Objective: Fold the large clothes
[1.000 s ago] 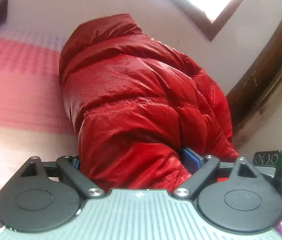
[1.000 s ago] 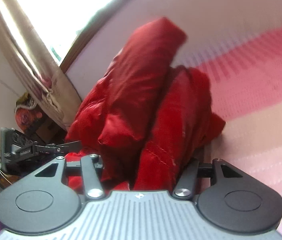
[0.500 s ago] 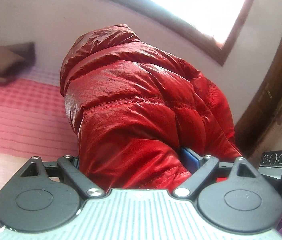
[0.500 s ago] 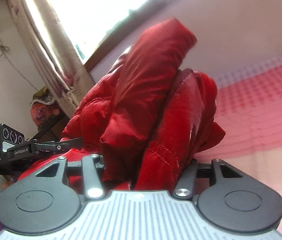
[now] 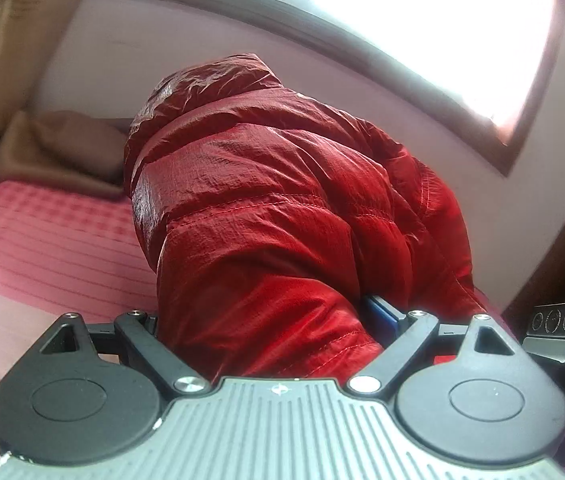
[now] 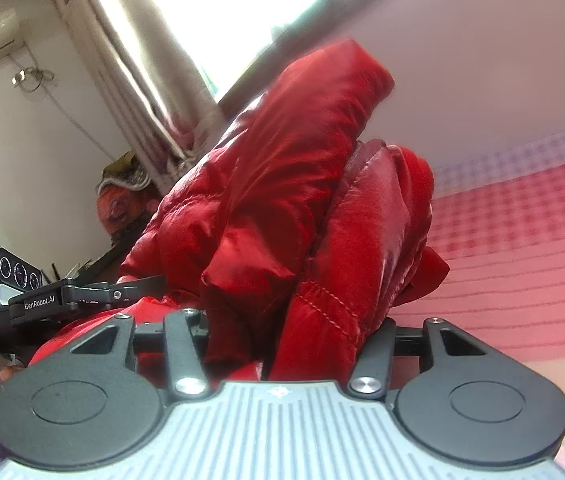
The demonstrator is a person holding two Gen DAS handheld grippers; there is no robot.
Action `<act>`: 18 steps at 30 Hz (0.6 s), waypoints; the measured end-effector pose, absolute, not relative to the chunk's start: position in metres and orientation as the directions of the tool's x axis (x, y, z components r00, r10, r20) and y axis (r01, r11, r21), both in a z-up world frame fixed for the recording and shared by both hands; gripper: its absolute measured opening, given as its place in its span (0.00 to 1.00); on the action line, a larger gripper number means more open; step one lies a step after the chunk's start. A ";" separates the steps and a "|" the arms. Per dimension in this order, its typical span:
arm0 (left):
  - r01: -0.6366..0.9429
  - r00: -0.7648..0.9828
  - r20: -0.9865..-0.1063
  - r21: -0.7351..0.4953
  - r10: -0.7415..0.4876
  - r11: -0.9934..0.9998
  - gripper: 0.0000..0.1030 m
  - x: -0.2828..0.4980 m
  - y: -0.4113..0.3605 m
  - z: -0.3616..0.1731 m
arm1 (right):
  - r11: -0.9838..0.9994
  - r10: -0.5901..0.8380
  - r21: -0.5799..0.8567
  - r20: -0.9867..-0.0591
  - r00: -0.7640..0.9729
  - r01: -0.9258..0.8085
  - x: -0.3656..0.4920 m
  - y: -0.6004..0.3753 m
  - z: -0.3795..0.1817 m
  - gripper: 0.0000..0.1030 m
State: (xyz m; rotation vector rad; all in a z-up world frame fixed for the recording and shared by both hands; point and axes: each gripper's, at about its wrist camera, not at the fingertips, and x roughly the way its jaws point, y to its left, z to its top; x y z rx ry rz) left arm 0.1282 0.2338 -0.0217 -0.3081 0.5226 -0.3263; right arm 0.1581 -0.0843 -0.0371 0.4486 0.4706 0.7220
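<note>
The red puffer jacket (image 5: pixel 290 216) is held off the bed (image 5: pixel 42 240) by both grippers at once, and is seen bunched in front of each wrist camera with the pink checked bedcover behind and below it.

The left gripper (image 5: pixel 278 320) is set wide, with a thick quilted roll of the jacket filling the gap between its fingers; one blue pad (image 5: pixel 380 318) is seen pressed against the fabric on the right-hand side. The wide setting is judged to follow from the bulk of the padded layers taken in, not from a release.

The right gripper (image 6: pixel 282 328) is closed about halfway on a narrower gather of the same jacket, in which a stitched seam and two doubled layers are visible. The jacket rises from the jaws as two lobes, which suggests that a folded portion is being carried.

A two-point hold is judged necessary because the garment is large and slippery: a single grasp would let the padded panels slide and the fold open.

Legible writing is found only in the right wrist view, on the left gripper's camera module (image 6: pixel 6 300): "DAS" is printed on the housing, with smaller lines beneath it too small to read with certainty, and "GenRobot.AI" is printed on the adjoining arm. No label or brand mark is visible on the jacket.
</note>
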 end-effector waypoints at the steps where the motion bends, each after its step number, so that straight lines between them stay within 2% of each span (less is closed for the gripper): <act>1: 0.212 0.821 -0.436 -0.368 -0.369 0.905 0.85 0.129 0.240 -0.023 | 0.662 0.718 0.536 -0.254 0.648 -0.523 0.162 -0.076 -0.038 0.50; 18: 0.053 0.836 -0.490 -0.375 -0.247 0.925 0.86 0.139 0.321 -0.051 | 0.626 0.771 0.541 -0.319 0.552 -0.561 0.201 0.005 -0.067 0.50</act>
